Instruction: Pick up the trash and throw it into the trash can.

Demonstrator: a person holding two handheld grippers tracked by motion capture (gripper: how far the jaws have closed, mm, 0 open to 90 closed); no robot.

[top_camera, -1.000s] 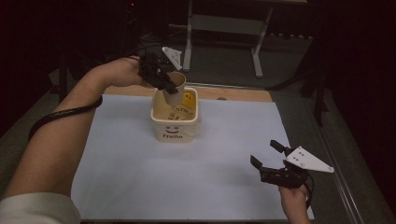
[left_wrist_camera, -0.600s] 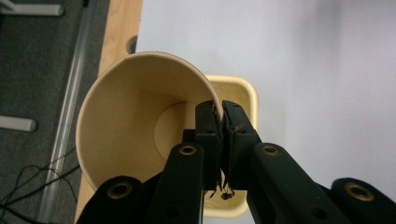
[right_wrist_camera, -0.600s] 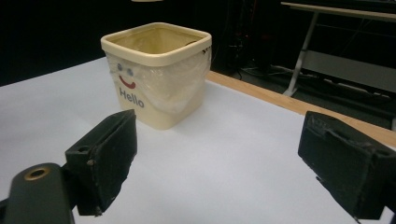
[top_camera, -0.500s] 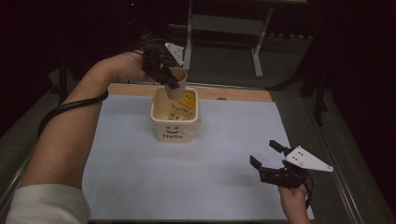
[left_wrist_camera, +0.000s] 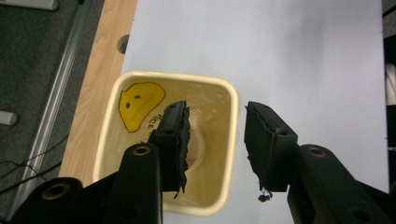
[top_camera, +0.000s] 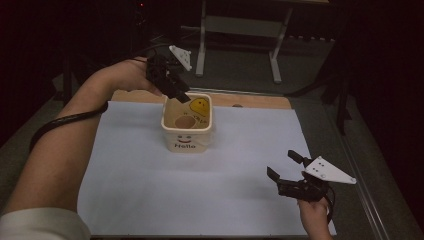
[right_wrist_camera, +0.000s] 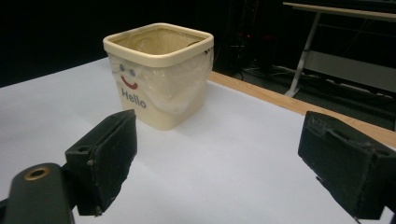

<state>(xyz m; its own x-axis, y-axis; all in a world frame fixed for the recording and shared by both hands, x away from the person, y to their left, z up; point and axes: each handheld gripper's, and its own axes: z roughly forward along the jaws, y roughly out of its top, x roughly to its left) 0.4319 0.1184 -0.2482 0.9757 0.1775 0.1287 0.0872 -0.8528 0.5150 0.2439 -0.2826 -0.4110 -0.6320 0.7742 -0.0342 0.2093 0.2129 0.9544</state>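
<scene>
The left gripper [top_camera: 176, 90] hangs over the back rim of the tub [top_camera: 186, 140], pointing down into it. Its jaws have just been opening and now stand partly apart with nothing between them; seen along the left gripper, one jaw hangs over the tub's inside and the other just over its rim.

The tub is cream, square-mouthed, printed with a smile and "Hello" on the near wall and a yellow face inside the far wall. It stands upright on the white sheet [top_camera: 150, 190], towards the back edge, where a strip of wooden table [top_camera: 255, 101] shows. At its bottom lies a round brownish thing [top_camera: 184, 121], perhaps a small disc or cup; it is too dim to say.

All round the tub the sheet is bare, with open room to the left, in front and to the right.

The right gripper [top_camera: 286, 169] rests low near the sheet's front right corner, well apart from the tub, jaws wide apart and holding nothing.
</scene>
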